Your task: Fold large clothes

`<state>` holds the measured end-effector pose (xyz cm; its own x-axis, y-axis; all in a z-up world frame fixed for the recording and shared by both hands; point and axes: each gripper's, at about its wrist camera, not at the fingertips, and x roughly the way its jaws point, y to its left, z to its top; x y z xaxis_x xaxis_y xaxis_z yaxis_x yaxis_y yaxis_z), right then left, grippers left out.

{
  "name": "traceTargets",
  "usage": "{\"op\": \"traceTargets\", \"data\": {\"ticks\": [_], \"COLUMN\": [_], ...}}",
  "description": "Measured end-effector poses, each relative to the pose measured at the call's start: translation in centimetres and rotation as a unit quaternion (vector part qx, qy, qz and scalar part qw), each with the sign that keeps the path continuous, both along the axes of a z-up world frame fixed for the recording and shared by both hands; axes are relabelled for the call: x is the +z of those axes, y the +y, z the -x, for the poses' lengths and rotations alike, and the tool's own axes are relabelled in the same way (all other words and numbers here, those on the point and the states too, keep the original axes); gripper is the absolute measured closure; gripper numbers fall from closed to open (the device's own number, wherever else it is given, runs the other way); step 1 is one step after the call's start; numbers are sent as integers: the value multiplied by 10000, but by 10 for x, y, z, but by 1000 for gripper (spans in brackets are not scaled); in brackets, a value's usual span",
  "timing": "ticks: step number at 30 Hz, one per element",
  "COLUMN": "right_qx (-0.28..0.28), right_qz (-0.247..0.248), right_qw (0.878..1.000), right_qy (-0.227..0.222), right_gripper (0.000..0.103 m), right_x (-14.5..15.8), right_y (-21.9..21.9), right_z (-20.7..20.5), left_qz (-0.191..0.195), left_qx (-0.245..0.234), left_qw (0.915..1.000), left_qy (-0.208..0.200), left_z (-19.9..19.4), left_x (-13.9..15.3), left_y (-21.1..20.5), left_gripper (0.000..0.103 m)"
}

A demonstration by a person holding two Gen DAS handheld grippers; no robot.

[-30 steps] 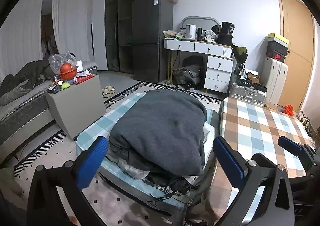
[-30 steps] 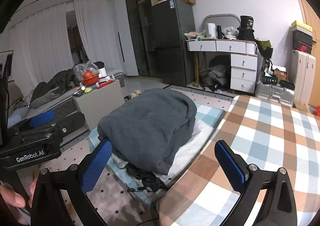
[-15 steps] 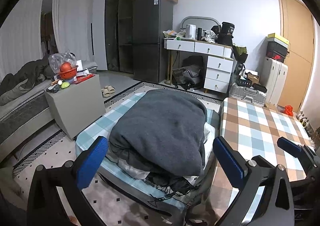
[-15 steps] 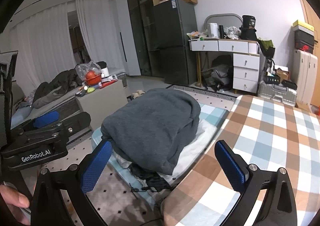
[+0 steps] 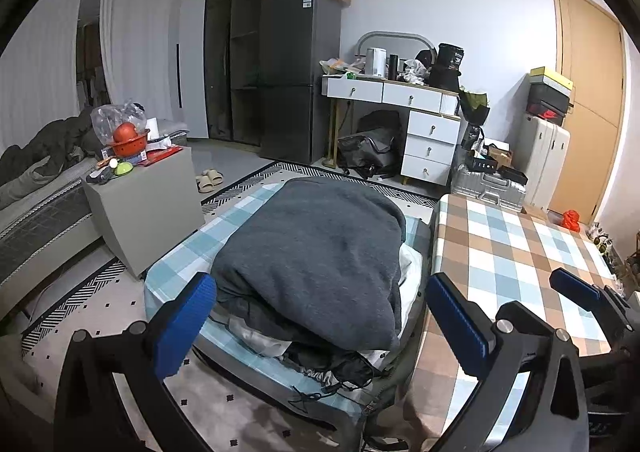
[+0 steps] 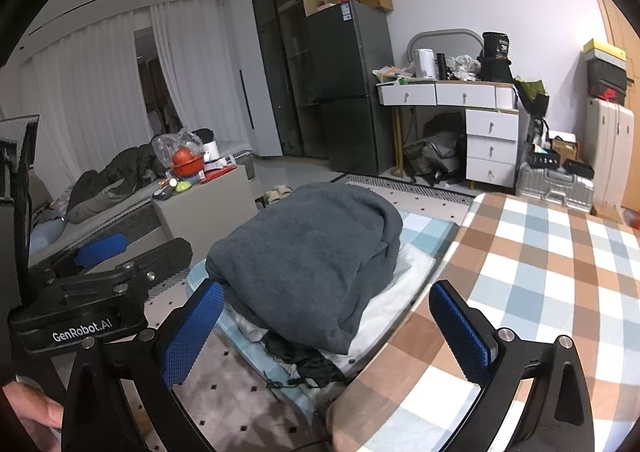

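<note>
Lying heaped on a low bench covered in blue-and-white checked cloth (image 5: 188, 252), the dark grey fleece garment (image 5: 316, 252) tops a pile of white and black clothes. Both the left gripper (image 5: 320, 324) and right gripper (image 6: 328, 324) hover before it, fingers spread wide and empty. Beside the bench stands a table with a brown-and-blue checked cloth (image 6: 540, 272).

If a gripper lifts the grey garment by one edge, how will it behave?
The grey garment is probably floppy: it drapes in soft folds over the pile. It looks thick, so likely rather heavy. One pinch may unfold it and disturb the clothes beneath.
</note>
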<state>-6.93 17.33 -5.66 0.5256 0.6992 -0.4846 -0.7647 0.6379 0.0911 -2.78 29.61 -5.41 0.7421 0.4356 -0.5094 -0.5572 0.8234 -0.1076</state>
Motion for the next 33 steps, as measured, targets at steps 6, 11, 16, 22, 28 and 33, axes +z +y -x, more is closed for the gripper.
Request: {"op": "traceTargets", "data": {"ticks": [6, 11, 16, 22, 28, 33], "right_qx": [-5, -41, -74, -114, -159, -164], "right_qz": [-21, -46, -66, -98, -108, -124], "right_qw": [10000, 10000, 9999, 9999, 9997, 9997], "right_qy": [2, 36, 35, 80, 132, 147], "right_gripper": [0, 0, 0, 0, 0, 0], "right_x": [1, 3, 4, 3, 0, -1], "right_y": [-1, -1, -2, -3, -4, -5], "right_z": [0, 1, 1, -1, -2, -1], "left_qz": [9, -19, -75, -420, -321, -390], "left_qx": [-65, -44, 59, 289, 297, 122], "left_qw": [10000, 10000, 10000, 9986, 9990, 9992], "left_qy": [18, 6, 6, 120, 119, -10], "left_z": [-1, 0, -3, -5, -6, -4], "left_x": [0, 0, -1, -3, -5, -5], "left_y": [-1, 0, 4, 0, 4, -1], "left_gripper": [1, 1, 1, 1, 1, 1]}}
